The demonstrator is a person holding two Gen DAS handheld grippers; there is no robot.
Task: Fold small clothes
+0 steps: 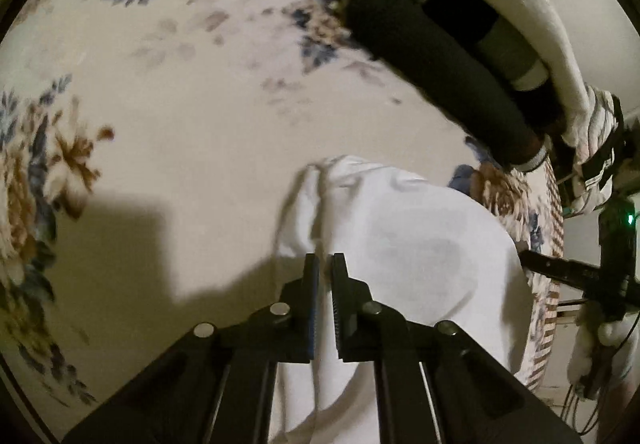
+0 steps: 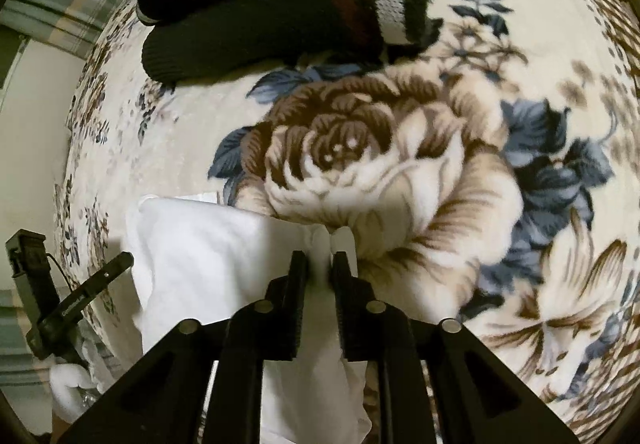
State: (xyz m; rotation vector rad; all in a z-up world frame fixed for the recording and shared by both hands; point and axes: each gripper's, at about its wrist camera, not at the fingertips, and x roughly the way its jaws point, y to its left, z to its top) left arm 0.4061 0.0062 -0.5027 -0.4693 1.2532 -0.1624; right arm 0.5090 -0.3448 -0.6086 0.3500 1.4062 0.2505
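Right at my fingertips, my left hand-held gripper (image 1: 325, 264) is pinched tight on a bunched edge of the white garment (image 1: 400, 256), the cloth squeezed between the two black jaws and running back down under them. Same story on the other side: my right hand-held gripper (image 2: 320, 262) is clamped on a folded nub of the white garment (image 2: 208, 244), which pokes up just past the jaw tips. So I've got the cloth held at two spots, stretched between them.

The garment drapes out from the grips over the floral blanket (image 1: 180, 116), partly lifted rather than lying flat, though the blur makes it hard to say how much of it touches down. From the right wrist, the cloth's far edge lies just against a big brown-and-cream rose (image 2: 372, 160) printed on the floral blanket (image 2: 560, 164), with blue leaves around it.

Further out, a black knitted garment (image 1: 432, 72) lies across the blanket, with striped black-and-white knitwear (image 2: 400, 4) resting on top of it. Beyond that, at the far edge, there's a white fluffy item (image 1: 528, 16) alongside the dark pile.
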